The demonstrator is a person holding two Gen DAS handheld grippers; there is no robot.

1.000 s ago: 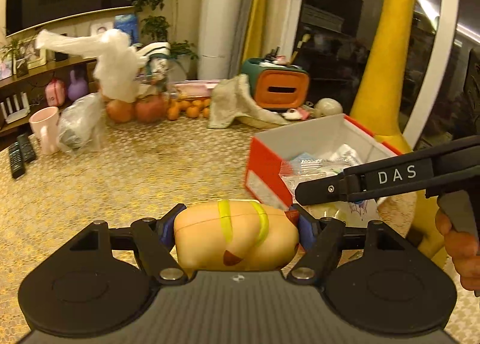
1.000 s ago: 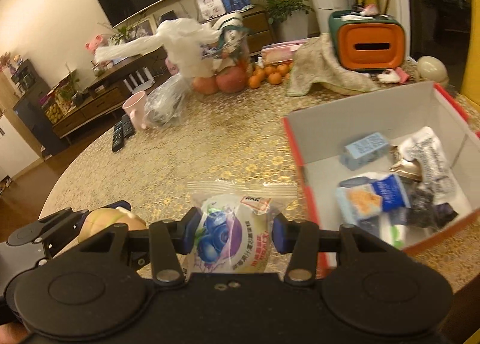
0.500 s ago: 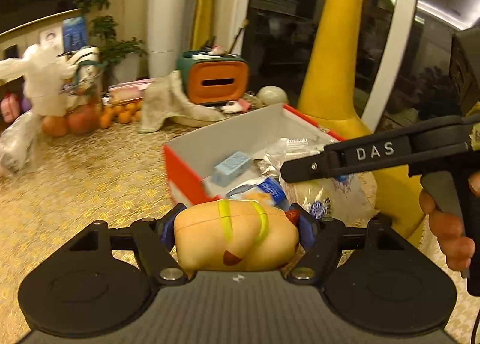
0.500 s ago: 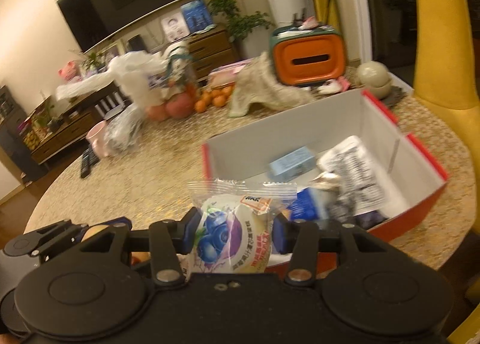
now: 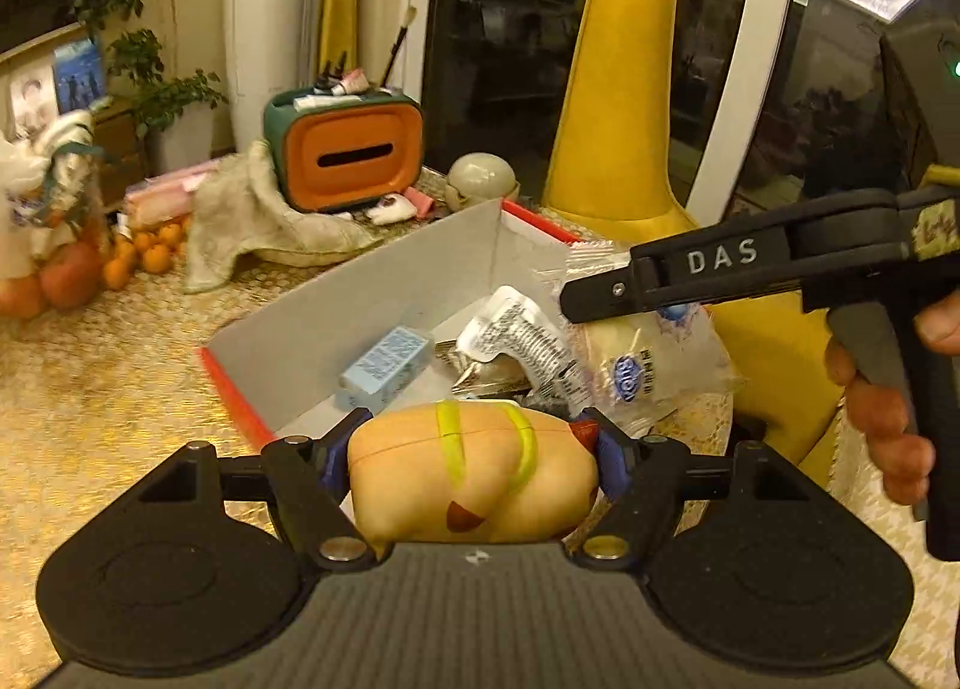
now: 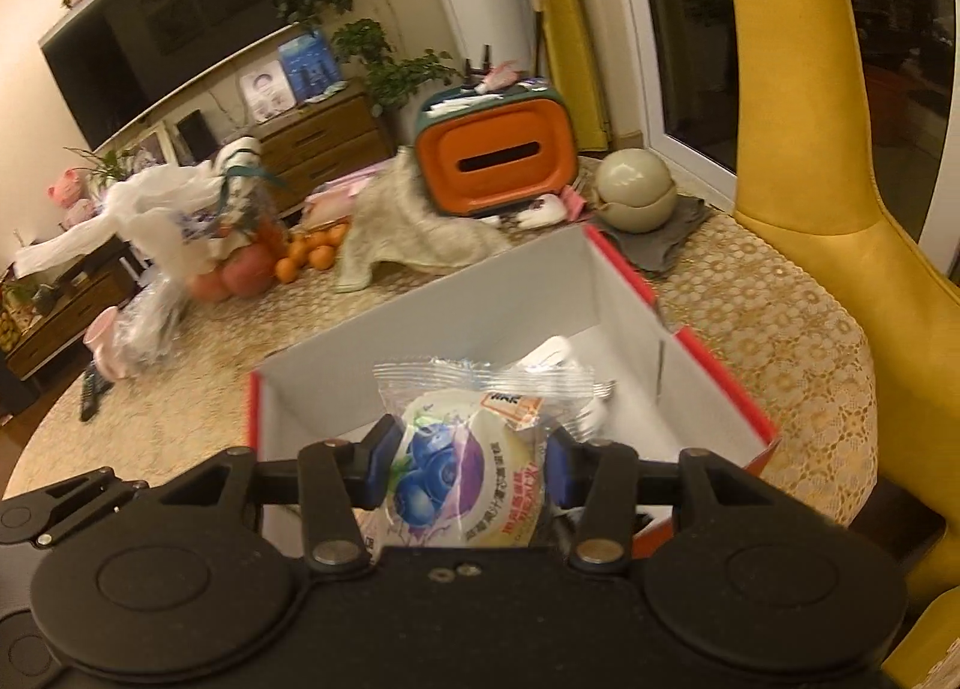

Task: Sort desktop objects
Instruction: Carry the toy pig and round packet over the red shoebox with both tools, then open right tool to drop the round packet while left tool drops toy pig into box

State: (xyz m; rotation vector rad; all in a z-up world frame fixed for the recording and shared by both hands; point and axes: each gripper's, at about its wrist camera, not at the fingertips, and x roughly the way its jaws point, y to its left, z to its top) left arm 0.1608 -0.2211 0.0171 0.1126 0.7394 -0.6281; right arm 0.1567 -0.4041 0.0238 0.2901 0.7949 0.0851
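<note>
- Left gripper [image 5: 474,452] is angled down toward the table, blue pads clamped on both ends of a tan, bun-shaped squishy toy with yellow-green stripes [image 5: 474,479], right at the near edge of the red cardboard box with grey inside walls [image 5: 360,299].
- Right gripper [image 6: 468,464] tilts down too, pinching a clear plastic snack packet with a blueberry print [image 6: 465,461] over the box's open top.
- From the left camera you can see fingers of the right hand [image 5: 888,419] curled round the black handle.
- Box sits on the gold lace-patterned tablecloth [image 5: 108,389], a small light-blue carton [image 5: 384,368] already inside.
</note>
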